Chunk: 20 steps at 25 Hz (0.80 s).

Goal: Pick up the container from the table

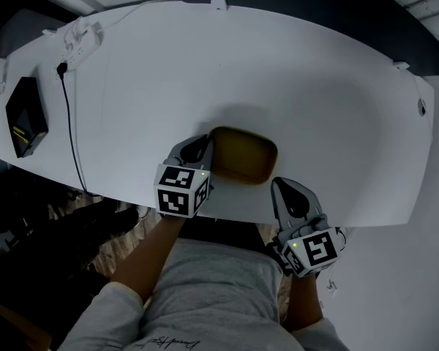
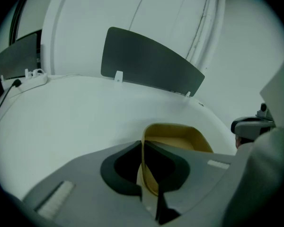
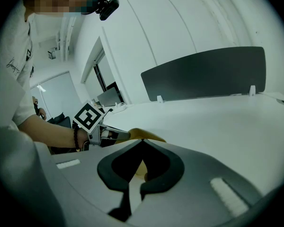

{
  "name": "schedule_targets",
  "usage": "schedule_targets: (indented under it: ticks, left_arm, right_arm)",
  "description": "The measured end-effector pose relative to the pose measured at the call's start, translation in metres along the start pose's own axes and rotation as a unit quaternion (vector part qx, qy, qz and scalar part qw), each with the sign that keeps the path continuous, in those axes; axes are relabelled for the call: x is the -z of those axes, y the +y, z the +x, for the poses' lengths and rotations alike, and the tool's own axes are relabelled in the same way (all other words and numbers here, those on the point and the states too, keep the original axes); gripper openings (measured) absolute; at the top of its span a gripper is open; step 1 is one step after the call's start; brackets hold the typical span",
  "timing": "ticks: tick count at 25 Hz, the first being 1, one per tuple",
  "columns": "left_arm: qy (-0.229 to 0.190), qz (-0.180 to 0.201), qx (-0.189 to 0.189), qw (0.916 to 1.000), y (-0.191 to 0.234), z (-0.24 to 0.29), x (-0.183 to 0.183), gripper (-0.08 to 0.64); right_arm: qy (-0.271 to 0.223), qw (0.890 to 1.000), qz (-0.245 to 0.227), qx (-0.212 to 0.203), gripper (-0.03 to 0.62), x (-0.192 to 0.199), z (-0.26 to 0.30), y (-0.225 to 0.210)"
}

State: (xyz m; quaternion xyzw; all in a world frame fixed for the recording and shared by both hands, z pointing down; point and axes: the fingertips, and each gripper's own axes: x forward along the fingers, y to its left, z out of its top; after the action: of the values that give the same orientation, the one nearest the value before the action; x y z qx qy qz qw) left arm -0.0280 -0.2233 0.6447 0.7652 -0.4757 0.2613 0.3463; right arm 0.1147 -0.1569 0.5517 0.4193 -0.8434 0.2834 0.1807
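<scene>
1. sat near the front edge of the white table [image 1: 293,72]: a shallow tan container [image 1: 241,154], open on top, looked empty.
2. left gripper [image 1: 203,152] was clamped on the container's left wall, one jaw inside and one outside, thin wall pinched between.
3. right gripper [image 1: 276,184] had its jaws pressed together on nothing, tip just beside the front right corner.
4. looked like thin plastic, so probably light, a bit bendy and smooth enough to slip.
5. best hold was probably the rim or side wall, like the left one had. a second pinch on the opposite wall would likely stop it tilting.
</scene>
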Motion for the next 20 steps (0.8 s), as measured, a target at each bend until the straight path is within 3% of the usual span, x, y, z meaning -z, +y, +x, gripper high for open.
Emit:
schedule_targets:
  ticks: [7, 20]
  left_arm:
    - [-0.007, -0.008, -0.005, 0.9999, 0.001, -0.003, -0.003, 0.015]
    - [-0.029, -0.055, -0.008, 0.9980, 0.012, -0.030, -0.016, 0.014]
  right_arm:
    - [-0.005, 1.000, 0.005, 0.004, 0.015, -0.001, 0.000, -0.004]
    - [-0.015, 1.000, -0.010, -0.002, 0.015, -0.013, -0.004, 0.005]
